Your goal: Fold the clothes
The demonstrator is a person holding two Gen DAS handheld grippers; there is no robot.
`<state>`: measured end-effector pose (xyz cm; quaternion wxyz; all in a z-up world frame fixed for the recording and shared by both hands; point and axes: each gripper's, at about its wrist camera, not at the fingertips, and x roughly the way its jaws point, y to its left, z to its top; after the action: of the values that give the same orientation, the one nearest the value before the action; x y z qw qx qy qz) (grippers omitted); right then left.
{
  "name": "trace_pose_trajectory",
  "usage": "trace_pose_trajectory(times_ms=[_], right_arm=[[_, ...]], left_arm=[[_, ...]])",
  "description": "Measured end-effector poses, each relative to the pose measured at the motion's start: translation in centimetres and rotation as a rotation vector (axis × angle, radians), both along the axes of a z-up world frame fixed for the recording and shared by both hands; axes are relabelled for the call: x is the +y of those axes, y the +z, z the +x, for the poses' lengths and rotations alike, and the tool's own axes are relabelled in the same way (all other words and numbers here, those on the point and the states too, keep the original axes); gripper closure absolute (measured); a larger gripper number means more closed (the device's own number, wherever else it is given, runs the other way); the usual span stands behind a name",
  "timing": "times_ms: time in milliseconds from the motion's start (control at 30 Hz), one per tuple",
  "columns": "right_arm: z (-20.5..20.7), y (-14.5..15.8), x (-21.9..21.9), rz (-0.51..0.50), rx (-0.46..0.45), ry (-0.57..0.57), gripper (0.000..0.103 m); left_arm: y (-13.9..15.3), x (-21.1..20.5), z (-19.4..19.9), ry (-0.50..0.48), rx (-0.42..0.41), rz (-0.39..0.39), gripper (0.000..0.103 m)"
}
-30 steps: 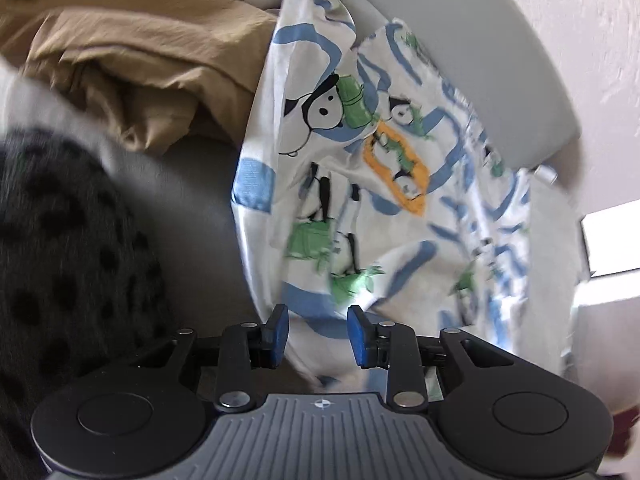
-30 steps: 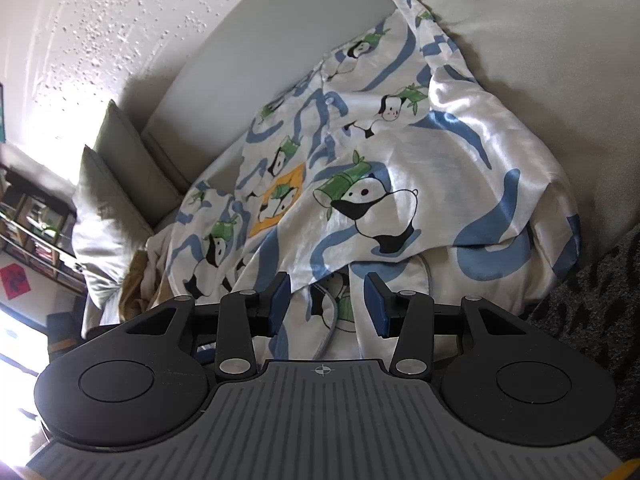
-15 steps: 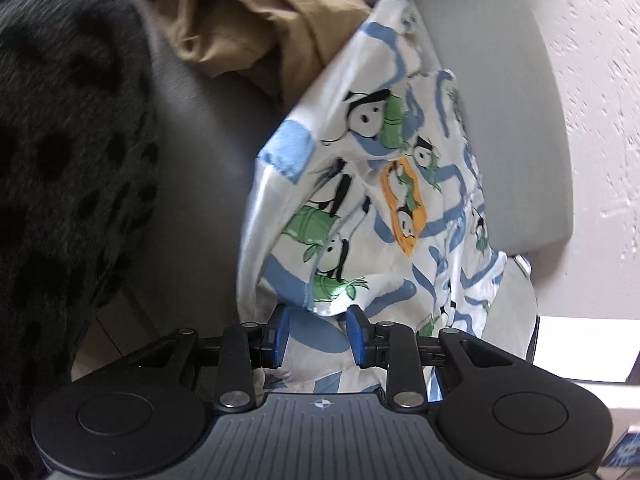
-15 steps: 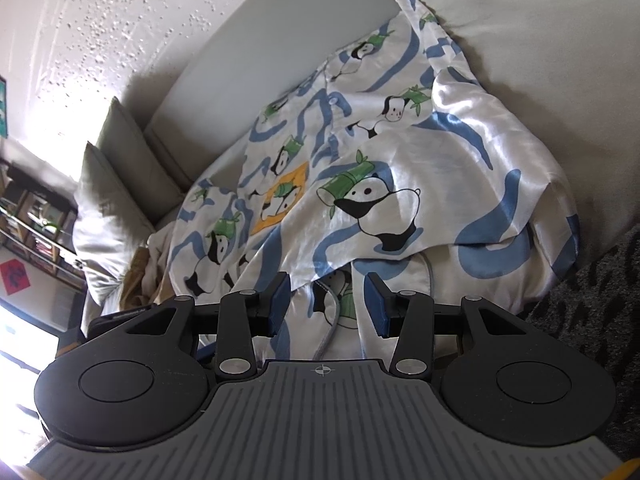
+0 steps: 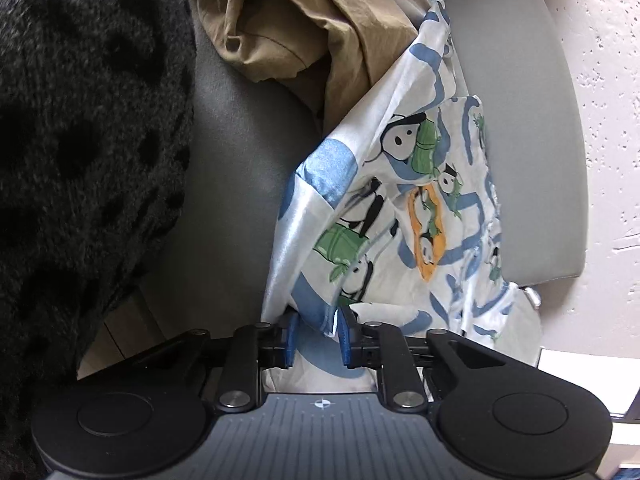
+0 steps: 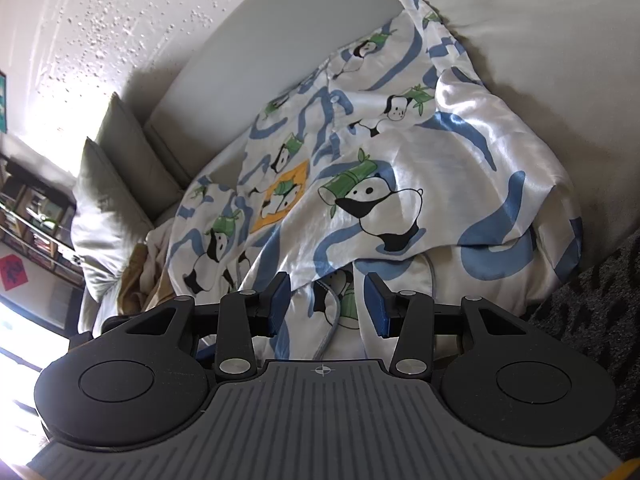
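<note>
Two grippers work the panda shirt point(image 6: 380, 184) on the sofa point(image 5: 240, 184): left gripper point(image 5: 318, 334) jaws, just easing apart, straddle its hem; right gripper point(image 6: 326, 304) jaws gape. We'd pinch firmly before lifting.

Two wrist cameras, one sofa

My left camera looks steeply down, close over my left gripper point(image 5: 316, 336); my right looks down over my right gripper point(image 6: 326, 304). Both share the panda-print garment point(image 5: 400, 208) point(image 6: 380, 184) on the grey sofa point(image 5: 236, 184) point(image 6: 248, 52)

Glossy satin panda-print garment point(image 5: 384, 200) — matt tan cloth point(image 5: 288, 20), fuzzy dark spotted knit point(image 5: 80, 120), rough plaster wall point(image 6: 100, 20).
</note>
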<state>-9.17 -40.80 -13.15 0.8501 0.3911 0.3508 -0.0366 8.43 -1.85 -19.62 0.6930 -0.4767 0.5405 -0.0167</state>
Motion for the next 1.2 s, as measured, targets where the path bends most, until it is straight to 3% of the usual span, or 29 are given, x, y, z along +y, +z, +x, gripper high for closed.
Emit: trace_pose_trajectory(times_ms=[67,267,333,500,633,800,900,967,1100,1200], right_arm=[[0.0,0.1,0.0,-0.002,-0.001,0.003,0.055],[0.2,0.1,0.1,-0.005,0.002,0.008,0.055],[0.2,0.0,0.2,-0.007,0.004,0.011,0.055],[0.1,0.0,0.3,-0.007,0.005,0.009,0.055],[0.1,0.0,0.3,-0.007,0.007,0.008,0.055],[0.1,-0.1,0.2,-0.003,0.008,0.008,0.055],[0.1,0.0,0.1,-0.001,0.007,0.006,0.055],[0.0,0.0,0.0,-0.002,0.009,0.005,0.055],[0.1,-0.3,-0.4,0.001,0.031,-0.013,0.055],[-0.4,-0.2,-1.8,-0.019,0.047,-0.113,0.055]], left_arm=[[0.1,0.1,0.0,0.007,-0.016,0.006,0.065],[0.2,0.0,0.1,0.024,-0.055,0.033,0.068],[0.1,-0.4,0.2,0.02,-0.058,0.044,0.073],[0.4,-0.8,0.8,-0.012,-0.082,0.096,0.102],[1.8,-1.0,1.5,-0.058,-0.183,0.172,0.103],[5.2,-0.6,2.5,-0.1,-0.368,0.279,0.103],[6.7,-0.3,3.3,-0.144,-0.442,0.376,0.103],[6.7,-0.2,3.9,-0.191,-0.429,0.43,0.103],[5.3,0.3,3.5,-0.285,-0.354,0.463,0.103],[5.0,0.4,3.0,-0.278,-0.365,0.481,0.103]])
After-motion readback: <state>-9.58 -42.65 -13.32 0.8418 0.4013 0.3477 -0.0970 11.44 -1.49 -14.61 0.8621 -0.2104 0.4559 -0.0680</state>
